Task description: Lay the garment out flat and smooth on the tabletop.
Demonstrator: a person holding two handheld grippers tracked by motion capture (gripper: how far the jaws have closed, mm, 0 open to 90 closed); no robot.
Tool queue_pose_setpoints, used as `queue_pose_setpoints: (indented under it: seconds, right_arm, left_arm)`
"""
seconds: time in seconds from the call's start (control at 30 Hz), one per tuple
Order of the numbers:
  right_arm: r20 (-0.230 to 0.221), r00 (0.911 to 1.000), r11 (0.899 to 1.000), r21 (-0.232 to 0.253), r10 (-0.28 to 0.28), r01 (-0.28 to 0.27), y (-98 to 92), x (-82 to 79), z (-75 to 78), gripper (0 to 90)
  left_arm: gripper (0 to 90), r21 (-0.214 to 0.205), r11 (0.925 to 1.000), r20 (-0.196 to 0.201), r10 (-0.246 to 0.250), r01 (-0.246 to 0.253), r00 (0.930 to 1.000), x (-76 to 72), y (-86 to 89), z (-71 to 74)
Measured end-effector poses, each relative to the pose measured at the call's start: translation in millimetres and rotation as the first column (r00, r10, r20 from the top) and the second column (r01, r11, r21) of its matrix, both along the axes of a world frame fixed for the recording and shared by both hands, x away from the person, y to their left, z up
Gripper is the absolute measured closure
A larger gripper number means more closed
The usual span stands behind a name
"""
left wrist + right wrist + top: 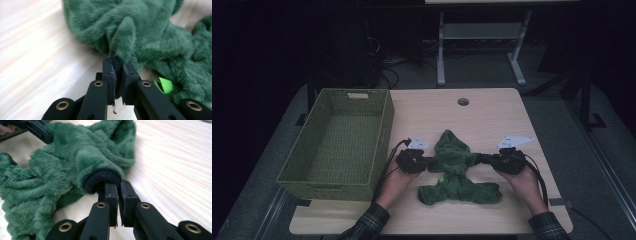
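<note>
A fuzzy green garment (457,172) lies crumpled on the wooden table (492,117), with its hood end pointing away from the person. My left gripper (428,162) is at its left sleeve end. In the left gripper view my left gripper (118,62) is shut on a pinch of the green fleece (140,32) and its dark lining. My right gripper (484,159) is at the right sleeve end. In the right gripper view my right gripper (116,186) is shut on the dark ribbed cuff (102,177) of the sleeve (75,157). The left gripper (37,128) appears far off at the top left there.
A green woven basket (388,125) stands on the table's left part, beside the left hand, with nothing visible inside. A bright green tag (165,85) pokes out of the garment. A round cable hole (463,101) sits at the table's far edge. Bare tabletop lies behind the garment.
</note>
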State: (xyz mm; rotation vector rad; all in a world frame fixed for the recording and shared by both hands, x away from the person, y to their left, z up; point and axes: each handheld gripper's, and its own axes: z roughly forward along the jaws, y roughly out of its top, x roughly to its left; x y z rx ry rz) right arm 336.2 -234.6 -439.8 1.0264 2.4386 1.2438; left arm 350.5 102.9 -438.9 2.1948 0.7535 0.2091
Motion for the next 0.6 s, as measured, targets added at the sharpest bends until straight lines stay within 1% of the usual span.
queue_pose_setpoints:
  seconds: [0.03,0.07,0.1,0.17,0.2,0.23,0.27,0.33,0.37,0.4,0.43,0.47,0.53,0.6]
  right_arm:
    - [-0.002,0.9999,1.000,0.004,-0.013,0.013,-3.5,0.0,1.5,86.2]
    - [-0.002,0.9998,1.000,-0.006,-0.018,0.018,-5.9,1.0,2.7,86.3]
    - [0.006,0.9997,1.000,-0.009,-0.026,0.026,-8.2,1.6,3.9,86.5]
    - [0.008,0.9993,0.999,-0.002,-0.036,0.036,-11.7,3.1,5.4,86.7]
    - [0.014,0.9991,0.999,-0.011,-0.040,0.041,-12.7,4.5,5.3,86.8]
    - [0.012,0.9990,0.999,-0.018,-0.044,0.044,-12.7,5.8,4.2,86.9]
    - [0.004,0.9988,0.998,-0.028,-0.049,0.049,-11.9,7.8,1.3,86.9]
    - [-0.016,0.9986,0.997,-0.058,-0.051,0.050,-9.0,10.8,-6.0,86.9]
    - [-0.018,0.9986,0.997,-0.067,-0.050,0.048,-8.1,12.3,-9.4,86.9]
    - [-0.031,0.9982,0.996,-0.081,-0.050,0.048,-7.1,13.7,-13.3,86.9]
    - [-0.040,0.9980,0.995,-0.088,-0.050,0.046,-6.8,15.1,-17.0,86.9]
    - [-0.055,0.9970,0.995,-0.088,-0.054,0.049,-6.0,16.1,-20.3,86.9]
    - [-0.063,0.9967,0.994,-0.098,-0.051,0.045,-6.2,17.4,-23.9,86.9]
    - [-0.074,0.9958,0.994,-0.097,-0.053,0.046,-4.7,17.4,-26.9,86.7]
  left_arm:
    - [83.7,-0.006,0.9999,0.007,0.015,-0.015,0.9999,0.0,1.9,1.5]
    - [83.8,-0.010,0.9997,0.017,0.023,-0.023,0.9996,0.2,3.6,2.6]
    - [84.0,-0.007,0.9994,0.022,0.033,-0.033,0.9992,0.2,4.2,3.4]
    - [84.1,0.002,0.9984,0.047,0.057,-0.057,0.9973,0.6,5.0,4.6]
    - [84.1,0.008,0.9980,0.056,0.062,-0.063,0.9965,1.0,4.6,4.3]
    - [84.1,0.025,0.9977,0.057,0.061,-0.063,0.9965,1.9,3.7,2.4]
    - [84.0,0.036,0.9971,0.055,0.065,-0.067,0.9964,2.9,2.2,-0.5]
    - [84.0,0.060,0.9961,0.038,0.063,-0.065,0.9973,5.5,0.3,-6.8]
    - [83.9,0.062,0.9957,0.024,0.067,-0.069,0.9974,6.7,-0.7,-10.9]
    - [83.9,0.069,0.9952,0.010,0.070,-0.070,0.9975,8.1,-1.0,-14.3]
    - [83.8,0.075,0.9949,0.009,0.067,-0.068,0.9977,9.8,-0.8,-16.5]
    - [83.8,0.075,0.9947,0.001,0.070,-0.070,0.9975,9.9,-1.0,-17.2]
    - [83.5,0.077,0.9949,-0.012,0.066,-0.065,0.9977,10.9,-1.6,-18.8]
    - [81.9,0.074,0.9954,-0.027,0.063,-0.061,0.9976,10.6,-2.6,-20.1]
